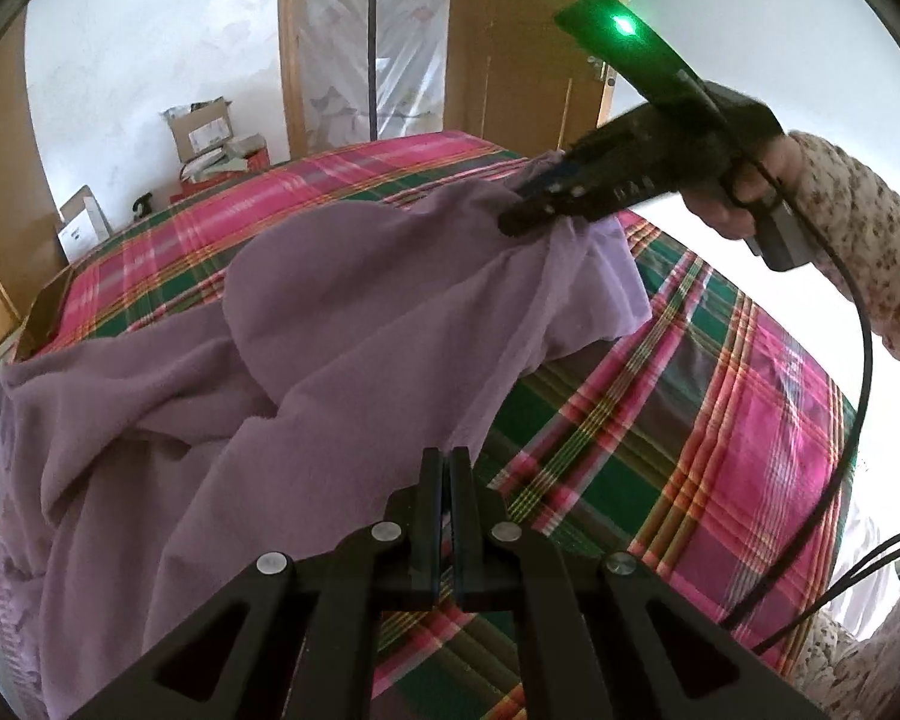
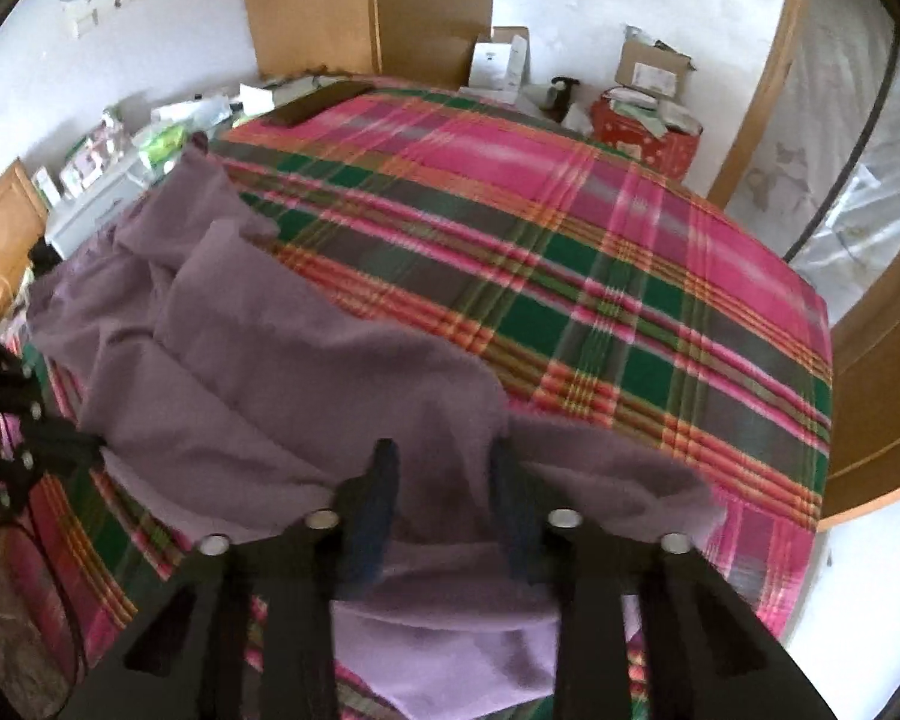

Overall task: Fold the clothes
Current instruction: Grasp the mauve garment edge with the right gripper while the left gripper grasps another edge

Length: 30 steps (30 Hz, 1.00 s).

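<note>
Two claws at purple garment [image 1: 306, 324], right hand [image 1: 744, 192] visible only from left wrist

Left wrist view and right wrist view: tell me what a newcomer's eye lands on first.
The loud pink, green and orange plaid bedspread fills most of both views. Across it lies a rumpled purple garment, stretched between the two tools. The right tool, with a green light glowing on its back, bites into the garment's far edge, while the left tool is shut at the near edge.
</note>
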Tool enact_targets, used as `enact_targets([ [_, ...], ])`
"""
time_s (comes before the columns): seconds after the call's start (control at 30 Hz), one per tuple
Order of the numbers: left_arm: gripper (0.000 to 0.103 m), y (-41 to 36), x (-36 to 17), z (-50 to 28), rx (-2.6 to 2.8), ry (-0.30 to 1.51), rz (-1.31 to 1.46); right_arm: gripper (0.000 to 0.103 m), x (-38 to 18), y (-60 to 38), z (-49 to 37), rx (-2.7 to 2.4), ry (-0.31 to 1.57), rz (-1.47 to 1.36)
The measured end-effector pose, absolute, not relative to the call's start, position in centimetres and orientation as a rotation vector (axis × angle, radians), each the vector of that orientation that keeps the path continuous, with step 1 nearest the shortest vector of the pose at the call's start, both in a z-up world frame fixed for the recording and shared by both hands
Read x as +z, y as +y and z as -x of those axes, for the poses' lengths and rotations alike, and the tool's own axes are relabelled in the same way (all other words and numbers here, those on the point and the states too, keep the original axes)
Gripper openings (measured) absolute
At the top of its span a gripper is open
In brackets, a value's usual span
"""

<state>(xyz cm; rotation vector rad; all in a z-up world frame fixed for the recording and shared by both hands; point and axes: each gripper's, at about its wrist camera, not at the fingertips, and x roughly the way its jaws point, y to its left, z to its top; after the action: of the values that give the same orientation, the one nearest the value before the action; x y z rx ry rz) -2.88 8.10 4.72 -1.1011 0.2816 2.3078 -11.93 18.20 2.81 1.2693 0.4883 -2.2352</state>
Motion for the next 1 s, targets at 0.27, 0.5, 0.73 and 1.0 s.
enact_targets([
  [0.27,0.023,3.7,8.8,5.5,2.426,0.092,1.078,0.006,2.5,18.2,9.4,-2.359,0.53,-1.204],
  [0.5,0.034,1.4,8.8,11.0,2.436,-0.103,1.203,0.005,3.4,19.0,7.6,-2.438,0.42,-1.126],
  [0.73,0.034,2.2,6.1,13.6,2.39,-0.104,1.321,0.005,4.0,19.3,4.5,-2.486,0.313,-1.073],
  [1.0,0.034,3.2,4.9,13.7,2.308,-0.123,1.339,0.005,3.7,19.4,1.2,-2.5,0.209,-1.065],
])
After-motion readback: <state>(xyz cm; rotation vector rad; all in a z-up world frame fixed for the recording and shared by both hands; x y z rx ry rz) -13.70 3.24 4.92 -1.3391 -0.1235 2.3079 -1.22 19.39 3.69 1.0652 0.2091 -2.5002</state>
